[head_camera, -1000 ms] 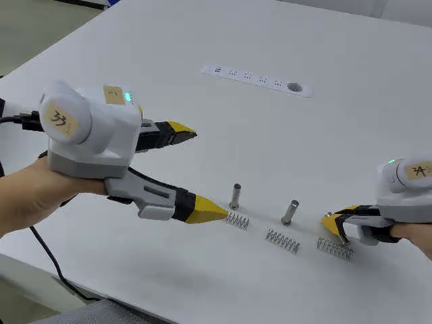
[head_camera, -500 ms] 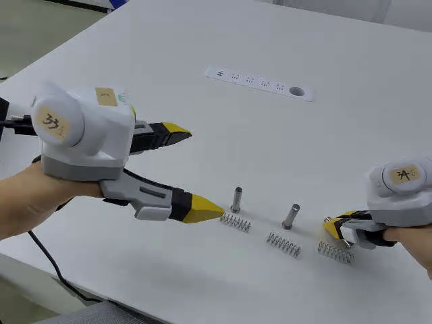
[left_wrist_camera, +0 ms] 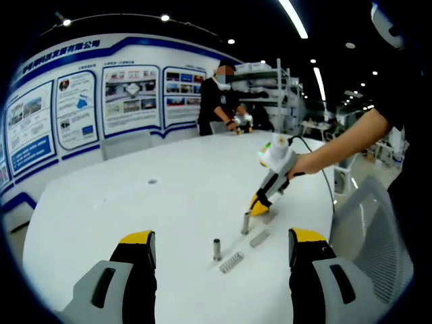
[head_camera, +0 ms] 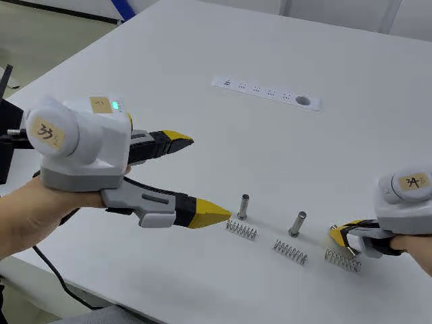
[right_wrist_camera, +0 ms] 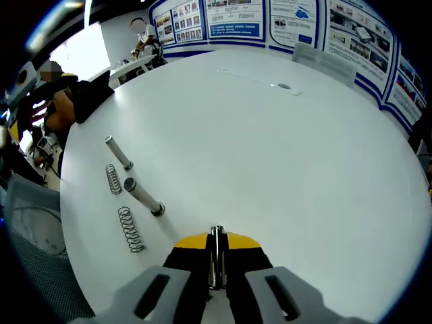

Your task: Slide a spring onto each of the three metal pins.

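Looking down from the headset, I have the left gripper (head_camera: pixel 198 177) at about 9 o'clock of the work. Its jaws are spread wide with nothing between them, and the lower yellow tip sits just beside the first spring (head_camera: pixel 241 230). That spring lies flat on the white table (head_camera: pixel 169 61) at roughly 6 o'clock of the first metal pin (head_camera: pixel 244 206), which stands on its end. Toward 3 o'clock stands the second pin (head_camera: pixel 298 223), with the second spring (head_camera: pixel 289 252) lying near its foot at about 7 o'clock. The third spring (head_camera: pixel 342 260) lies further toward 3 o'clock, bare like the others. The right gripper (head_camera: pixel 344 236) hovers close above it at 12 o'clock; I cannot tell whether they touch. In the right gripper view its jaws are pinched narrow on the third pin (right_wrist_camera: pixel 216 236). A power strip (head_camera: pixel 266 92) lies well apart at 12 o'clock.
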{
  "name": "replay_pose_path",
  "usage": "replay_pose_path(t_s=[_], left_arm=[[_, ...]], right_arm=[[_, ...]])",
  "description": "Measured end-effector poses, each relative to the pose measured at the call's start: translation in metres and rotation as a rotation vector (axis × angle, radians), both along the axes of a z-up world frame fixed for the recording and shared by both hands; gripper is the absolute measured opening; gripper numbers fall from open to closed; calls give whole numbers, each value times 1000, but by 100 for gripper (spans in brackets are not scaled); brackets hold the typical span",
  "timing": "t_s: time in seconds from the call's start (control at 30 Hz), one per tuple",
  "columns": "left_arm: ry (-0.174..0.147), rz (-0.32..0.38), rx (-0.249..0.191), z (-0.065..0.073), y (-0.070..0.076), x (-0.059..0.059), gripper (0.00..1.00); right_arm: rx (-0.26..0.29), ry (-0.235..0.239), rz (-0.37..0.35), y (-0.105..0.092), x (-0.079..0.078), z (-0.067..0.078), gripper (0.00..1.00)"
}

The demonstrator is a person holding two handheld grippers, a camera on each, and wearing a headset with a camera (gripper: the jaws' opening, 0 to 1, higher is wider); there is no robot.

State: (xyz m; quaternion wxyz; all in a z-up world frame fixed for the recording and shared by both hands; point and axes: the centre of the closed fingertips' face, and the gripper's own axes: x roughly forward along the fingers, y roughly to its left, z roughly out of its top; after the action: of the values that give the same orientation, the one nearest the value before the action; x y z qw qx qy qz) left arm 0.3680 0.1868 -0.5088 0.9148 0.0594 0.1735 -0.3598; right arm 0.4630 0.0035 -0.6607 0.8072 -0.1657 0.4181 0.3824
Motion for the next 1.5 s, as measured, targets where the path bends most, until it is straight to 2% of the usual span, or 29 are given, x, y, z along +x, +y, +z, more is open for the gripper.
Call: replay_pose_path(t_s=[0.1, 0.5, 0.7, 1.17, 1.5], left_arm=[[4, -12, 13, -1, -2, -2, 83], [0, -31, -5, 4, -11, -2, 85], [6, -39, 4, 3, -14, -4, 86], [23, -44, 14, -1, -18, -8, 86], [23, -47, 15, 1, -19, -7, 86]], right_arm=[[10, -12, -3, -1, 0, 3, 8], [51, -63, -6, -7, 0, 20, 8], [68, -84, -2, -9, -1, 26, 8], [130, -145, 9, -11, 0, 35, 8], [178, -180, 13, -10, -2, 40, 8]])
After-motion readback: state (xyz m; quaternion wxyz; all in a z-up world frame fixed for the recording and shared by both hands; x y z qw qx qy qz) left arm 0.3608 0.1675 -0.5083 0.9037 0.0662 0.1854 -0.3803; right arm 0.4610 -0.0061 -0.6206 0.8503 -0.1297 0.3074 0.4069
